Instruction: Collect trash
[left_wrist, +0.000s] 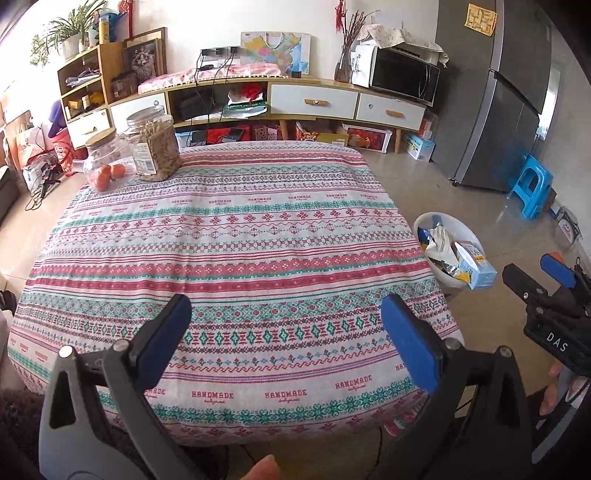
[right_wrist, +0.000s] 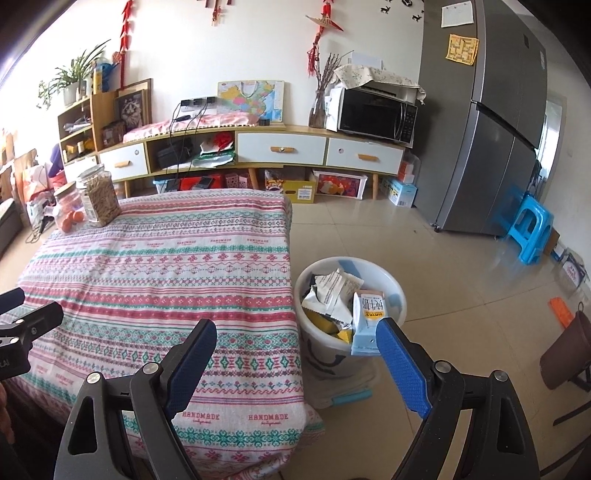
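Two glass jars (left_wrist: 129, 147) are counted on the tablecloth (left_wrist: 236, 258); one white bin (right_wrist: 384, 284) holds wrappers. Left gripper (left_wrist: 284, 332) and right gripper (right_wrist: 295, 365) are spread wide, empty.

We see a cloth-covered table (left_wrist: 236, 236) banded in pink, red and teal cross-stitch motifs on white, with red "HANDMADE" lettering. At its far left corner stand a clear jar of orange fruit (left_wrist: 107, 160) with a pale wooden lid and a clear jar of tan sticks (left_wrist: 153, 147). Beside the table's right edge, a white round plastic bin (right_wrist: 351, 314) holds a pale blue carton (right_wrist: 367, 321) and white and yellow wrappers (right_wrist: 328, 295). Our black grippers have blue pads (left_wrist: 410, 343).
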